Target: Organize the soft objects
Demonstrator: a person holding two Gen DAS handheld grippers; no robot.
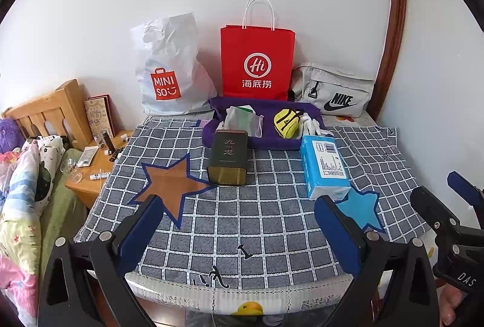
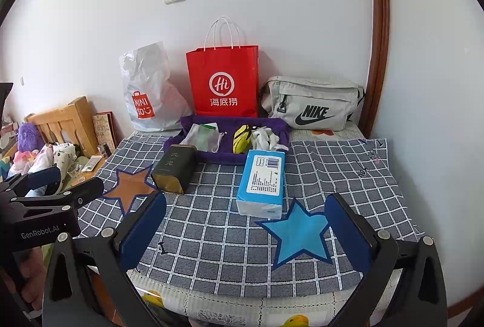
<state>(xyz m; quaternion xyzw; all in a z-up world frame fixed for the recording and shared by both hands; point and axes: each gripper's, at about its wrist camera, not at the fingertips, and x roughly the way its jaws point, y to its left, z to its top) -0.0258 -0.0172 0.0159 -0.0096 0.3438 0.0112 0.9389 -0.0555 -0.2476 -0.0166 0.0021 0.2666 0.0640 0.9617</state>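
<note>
Both the left claw [image 1: 239,224] and the right claw [image 2: 245,221] gape wide, holding nothing, above the checked cloth [image 1: 257,221]. The blue tissue pack [image 2: 261,183] lies before the purple tray [image 2: 187,122]. Bags behind read MINISO [image 1: 165,89], Hi [image 2: 222,85], NIKE [image 2: 314,112]. "GenRobot.AI" shows only in the right view.

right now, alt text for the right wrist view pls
The open right gripper hovers empty over a grey checked cloth holding a blue tissue pack, a dark tin and a purple tray of soft items. Three bags line the wall; the left gripper shows at left.
</note>
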